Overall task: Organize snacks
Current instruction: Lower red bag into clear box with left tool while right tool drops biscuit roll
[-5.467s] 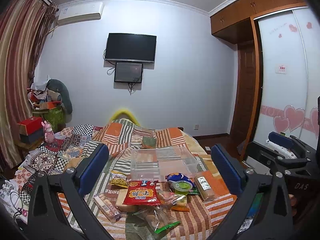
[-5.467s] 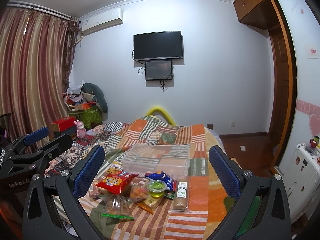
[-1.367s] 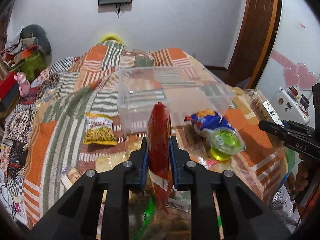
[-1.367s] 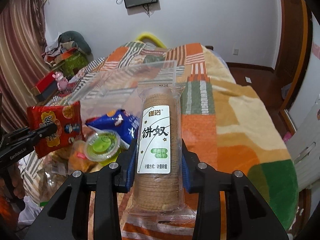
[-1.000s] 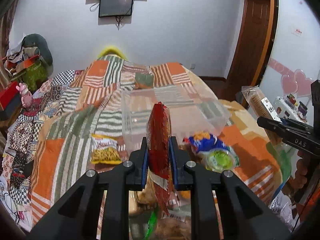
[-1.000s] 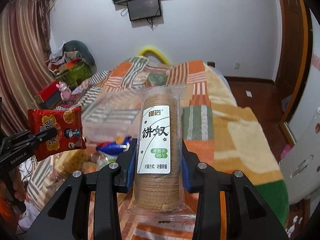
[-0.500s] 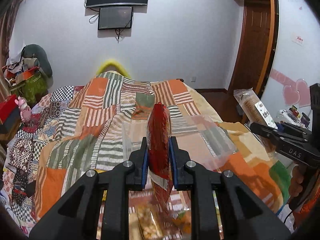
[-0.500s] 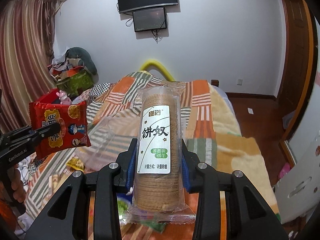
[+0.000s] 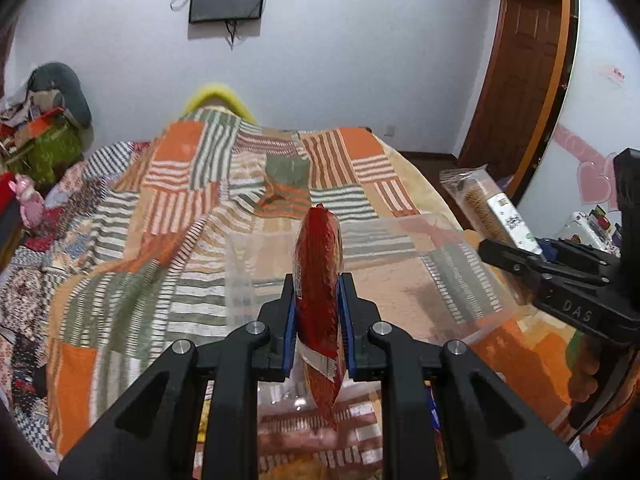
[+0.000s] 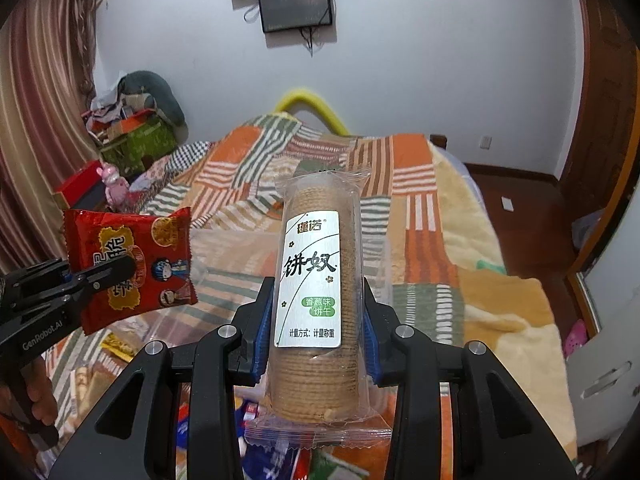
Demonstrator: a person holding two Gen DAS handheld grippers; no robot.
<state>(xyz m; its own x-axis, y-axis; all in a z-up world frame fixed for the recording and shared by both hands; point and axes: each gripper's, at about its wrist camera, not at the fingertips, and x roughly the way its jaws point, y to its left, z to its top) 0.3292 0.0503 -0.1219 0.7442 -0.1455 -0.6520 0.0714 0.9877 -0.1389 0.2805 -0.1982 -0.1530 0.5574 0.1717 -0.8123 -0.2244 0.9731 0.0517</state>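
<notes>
My left gripper is shut on a red snack packet, held edge-on above the near side of a clear plastic bin on the bed. The packet also shows in the right wrist view at the left. My right gripper is shut on a clear sleeve of round crackers with a white label, held upright over the bin. The cracker sleeve shows at the right of the left wrist view.
The bin sits on a patchwork blanket covering the bed. Loose snack packets lie near the bed's front edge, below both grippers. Clutter and a green box stand at the left; a wooden door is at the right.
Both grippers have lifted their snacks off the bed and carried them forward over the bin. The loose snacks have dropped to the bottom of the views.
</notes>
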